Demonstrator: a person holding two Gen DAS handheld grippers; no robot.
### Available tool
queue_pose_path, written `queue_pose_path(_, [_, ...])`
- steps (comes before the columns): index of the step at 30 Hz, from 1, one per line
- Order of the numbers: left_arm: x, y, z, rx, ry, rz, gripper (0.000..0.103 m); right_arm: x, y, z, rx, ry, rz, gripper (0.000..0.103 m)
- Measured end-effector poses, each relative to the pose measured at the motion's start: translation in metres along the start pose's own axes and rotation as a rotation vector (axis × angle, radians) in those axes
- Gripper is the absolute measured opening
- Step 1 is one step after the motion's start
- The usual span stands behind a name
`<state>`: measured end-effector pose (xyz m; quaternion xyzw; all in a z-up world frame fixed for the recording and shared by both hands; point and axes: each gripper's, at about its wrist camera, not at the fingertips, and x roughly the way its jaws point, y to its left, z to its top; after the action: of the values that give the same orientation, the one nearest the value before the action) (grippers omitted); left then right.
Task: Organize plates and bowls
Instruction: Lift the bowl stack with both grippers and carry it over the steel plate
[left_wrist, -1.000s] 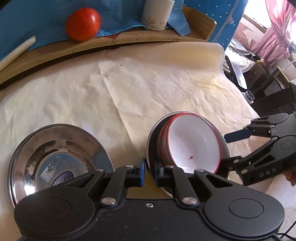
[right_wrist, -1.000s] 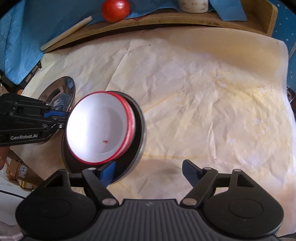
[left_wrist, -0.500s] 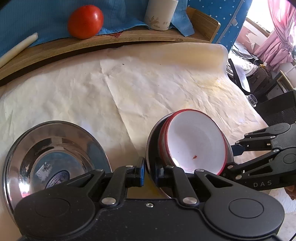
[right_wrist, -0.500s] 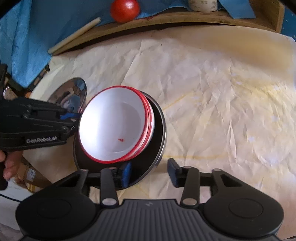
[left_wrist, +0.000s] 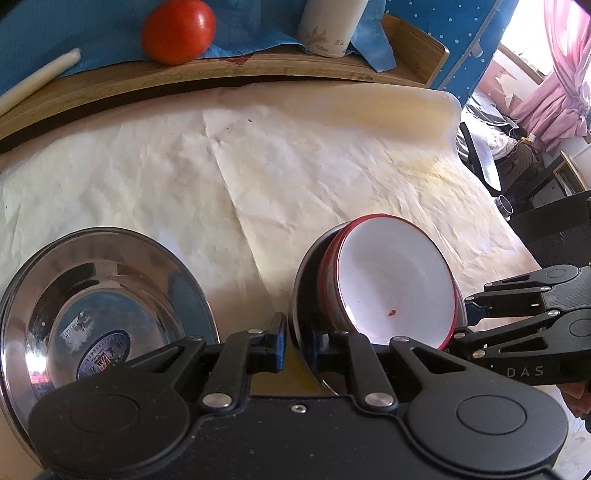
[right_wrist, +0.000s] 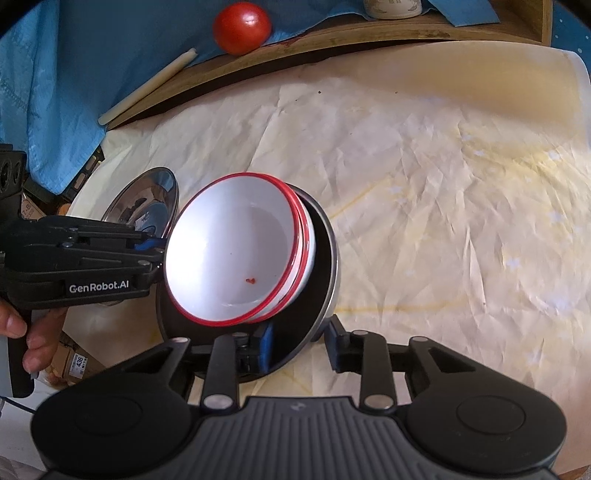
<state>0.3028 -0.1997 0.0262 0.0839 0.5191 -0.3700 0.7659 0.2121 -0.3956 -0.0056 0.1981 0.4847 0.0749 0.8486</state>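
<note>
A steel plate (left_wrist: 306, 266) (right_wrist: 325, 258) is held tilted above the paper, with red-rimmed white bowls (left_wrist: 395, 288) (right_wrist: 236, 251) stacked in it. My left gripper (left_wrist: 297, 334) is shut on the plate's near rim. My right gripper (right_wrist: 299, 341) straddles the plate's opposite rim, its fingers still a little apart; it also shows in the left wrist view (left_wrist: 469, 321). A second steel plate (left_wrist: 96, 306) (right_wrist: 147, 199) lies on the paper to the left.
Creased white paper (left_wrist: 295, 155) covers the table. A wooden tray (left_wrist: 221, 74) at the back holds a tomato (left_wrist: 179, 31), a white cup (left_wrist: 328, 26), a blue cloth and a white stick (left_wrist: 37, 83). The table's right edge drops toward a chair.
The right gripper has moved in and narrowed around the plate's rim. The plate with bowls has tilted and risen slightly in the left gripper.
</note>
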Motion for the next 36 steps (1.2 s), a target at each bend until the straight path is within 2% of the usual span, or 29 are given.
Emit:
queue_pose_path(14, [0.000, -0.013, -0.004, 0.034, -0.002, 0.006, 0.012, -0.009, -0.002, -0.007, 0.003, 0.005, -0.031, 0.030])
queue_pose_path(36, [-0.012, -0.011, -0.003, 0.003, -0.038, -0.014, 0.012, -0.020, 0.003, -0.006, -0.027, -0.011, -0.047, 0.030])
